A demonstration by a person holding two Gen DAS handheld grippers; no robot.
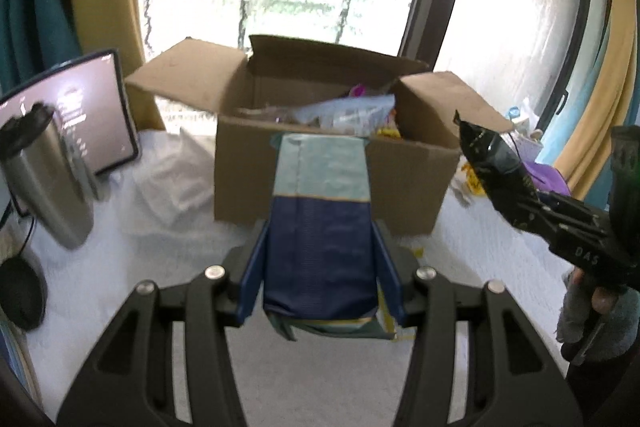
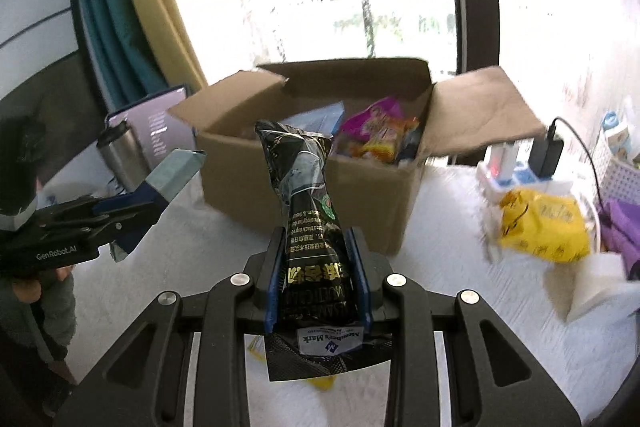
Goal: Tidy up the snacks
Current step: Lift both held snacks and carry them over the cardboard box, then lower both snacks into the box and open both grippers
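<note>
My left gripper is shut on a navy and pale green snack pack, which stands up between the pads in front of an open cardboard box. My right gripper is shut on a black snack packet with gold lettering, also lifted before the cardboard box. Several colourful snack bags lie inside the box. In the left wrist view the right gripper with its black packet shows at the right. In the right wrist view the left gripper with its navy pack shows at the left.
A steel tumbler and a dark tablet screen stand left of the box on the white cloth. At the right lie a yellow snack bag, a purple item, a white basket and a charger with cable.
</note>
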